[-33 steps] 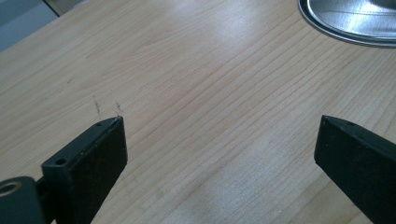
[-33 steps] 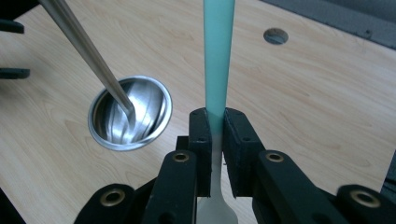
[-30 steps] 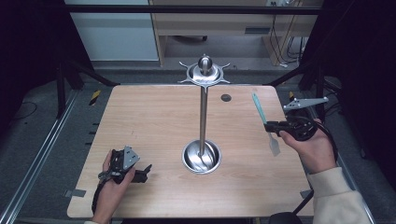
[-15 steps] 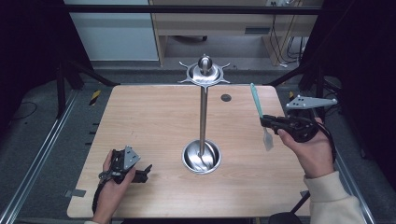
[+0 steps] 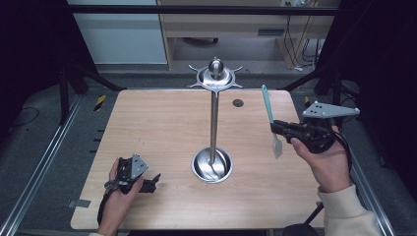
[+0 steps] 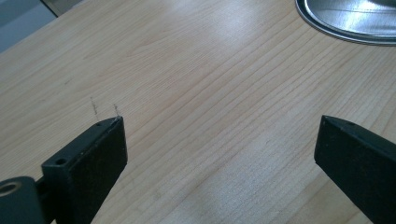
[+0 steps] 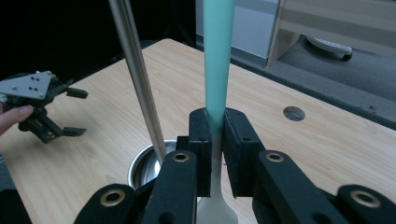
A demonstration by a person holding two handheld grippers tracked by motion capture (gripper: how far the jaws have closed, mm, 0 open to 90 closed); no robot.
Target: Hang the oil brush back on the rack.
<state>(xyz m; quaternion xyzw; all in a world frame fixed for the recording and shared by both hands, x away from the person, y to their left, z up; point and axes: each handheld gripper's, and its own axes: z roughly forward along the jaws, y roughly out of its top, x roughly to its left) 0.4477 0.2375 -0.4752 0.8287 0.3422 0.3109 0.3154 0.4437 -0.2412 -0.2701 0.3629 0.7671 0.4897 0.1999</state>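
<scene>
Raised the spatula [image 5: 268, 105] a little since a second ago and carried it inward from the right edge of the table [image 5: 162, 123], toward the stand [image 5: 213, 123]. Also stood it up straighter than in the earlier high views, where it leaned more. Kept the right gripper [image 5: 275, 127] clamped on it throughout, jaws pressed flat on both sides just where the teal handle meets the pale neck, as seen in the right gripper view [image 7: 218, 135]. Left the left gripper [image 5: 152, 181] unmoved by the near left corner, resting on the wood with jaws wide apart and nothing between them [image 6: 219, 154].

Judged from this: pick-up finished, carry under way, probably toward the crown of hooks [image 5: 215, 77] at the stand's top. Not yet at that height, and well apart from the pole.

Held the spatula [image 7: 218, 56] clear of the table, over its right half, between the stand's base [image 5: 211, 164] and the right edge. Kept its long axis close to upright: teal handle end up and toward the far edge, tipped slightly toward the stand; pale blade down, toward the near edge. Could not make out any hanging hole at the handle tip.
</scene>
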